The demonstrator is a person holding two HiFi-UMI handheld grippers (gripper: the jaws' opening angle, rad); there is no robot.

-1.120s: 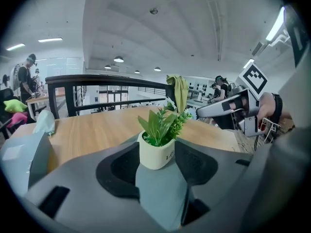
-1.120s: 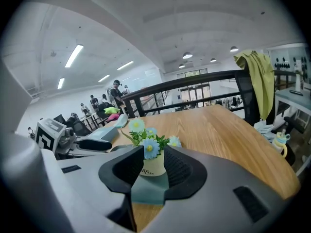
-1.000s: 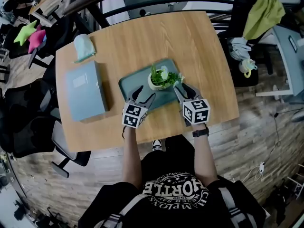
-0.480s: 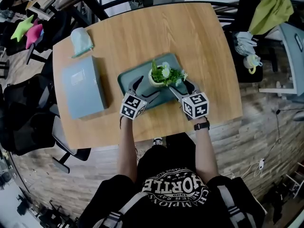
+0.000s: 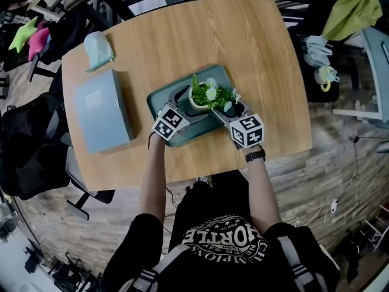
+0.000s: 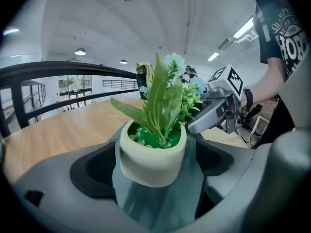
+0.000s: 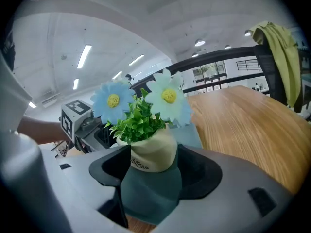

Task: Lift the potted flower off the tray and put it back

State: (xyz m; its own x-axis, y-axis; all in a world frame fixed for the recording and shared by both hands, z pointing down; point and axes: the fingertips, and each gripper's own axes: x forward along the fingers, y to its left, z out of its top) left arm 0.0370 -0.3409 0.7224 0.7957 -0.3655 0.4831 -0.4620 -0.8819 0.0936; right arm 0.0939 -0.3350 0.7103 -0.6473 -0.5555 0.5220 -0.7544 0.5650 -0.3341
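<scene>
Teal tray point(image 5: 159, 99) is lying slightly askew on the wooden counter point(image 5: 255, 47), near the edge closest to the person.

Potted flower point(image 5: 209, 97): cream pot, green leaves, pale blue and white daisy heads. It is standing upright on the tray, roughly at its middle.

Left tongs point(image 5: 191, 105): they are reaching onto the tray from the person's side, with the marker cube toward the wrist. The jaws have just been opening and are standing wide. In the left gripper view the pot is sitting between them, with a gap showing at each dark pad, so nothing is being gripped.

Right tongs point(image 5: 231, 112): they are coming in from the opposite side of the plant, angled toward the left tongs. The jaws have just been opening and are likewise standing wide. In the right gripper view the pot is sitting between the pads on the teal surface, not being squeezed.

Grey-blue box point(image 5: 103, 111): it is lying flat on the counter, left of the tray and apart from it.

Pale teal cloth point(image 5: 97, 46): it is lying beyond the box, near the counter's far left corner.

Green star cushion point(image 5: 22, 34) and pink star cushion point(image 5: 39, 40): they are resting side by side off the counter at the upper left.

Yellow-green garment point(image 5: 354, 8): it is hanging over a dark chair at the upper right.

Black printed T-shirt point(image 5: 225, 239) and dark wristband point(image 5: 255, 156): the person is wearing these, the band on the right wrist.
</scene>
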